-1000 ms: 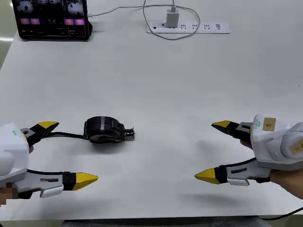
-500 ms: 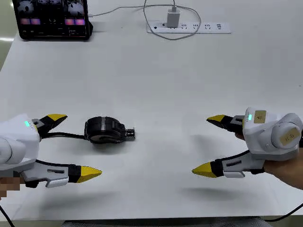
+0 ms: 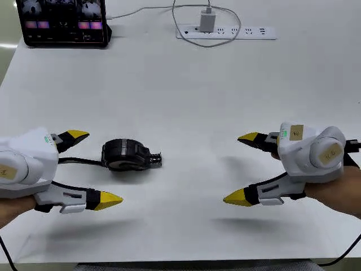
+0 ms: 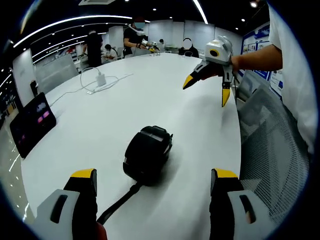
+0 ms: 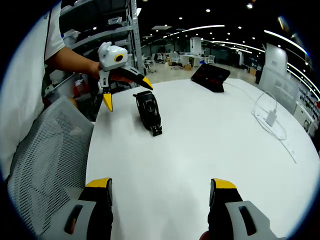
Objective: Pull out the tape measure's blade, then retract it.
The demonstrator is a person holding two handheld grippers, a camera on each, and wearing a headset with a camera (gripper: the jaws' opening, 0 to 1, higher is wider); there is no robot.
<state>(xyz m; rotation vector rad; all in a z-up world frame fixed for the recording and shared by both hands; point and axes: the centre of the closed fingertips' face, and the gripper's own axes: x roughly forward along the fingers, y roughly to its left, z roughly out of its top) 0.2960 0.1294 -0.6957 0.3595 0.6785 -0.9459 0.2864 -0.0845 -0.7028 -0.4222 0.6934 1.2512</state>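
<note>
Black and compact, the tape measure sits on the white table with its blade wound fully in, so the pulling step has not begun. This is the approach, with both tools empty.

The left gripper hangs just left of the tape measure, jaws spread wide. One yellow tip is beyond the case and one on the person's side, neither touching it. The right gripper is well apart to the tape measure's right, jaws equally wide and holding nothing. A tablet stands far beyond the tape measure, and a power strip lies far beyond it to the right.

The case's long axis runs across the table from one gripper to the other. Its blade hook points at the right gripper, clearest in the right gripper view, where the metal tab faces the camera. A dark strap trails from the opposite end toward the left gripper. The case seems to stand on its narrow edge, though I cannot be sure.

By my reading, the left jaws should next close across the case to anchor it. The right jaws must then come in low along that axis and pinch the small hook. A straight pull away from the case should suit best, since a sideways tug could swing it round.
</note>
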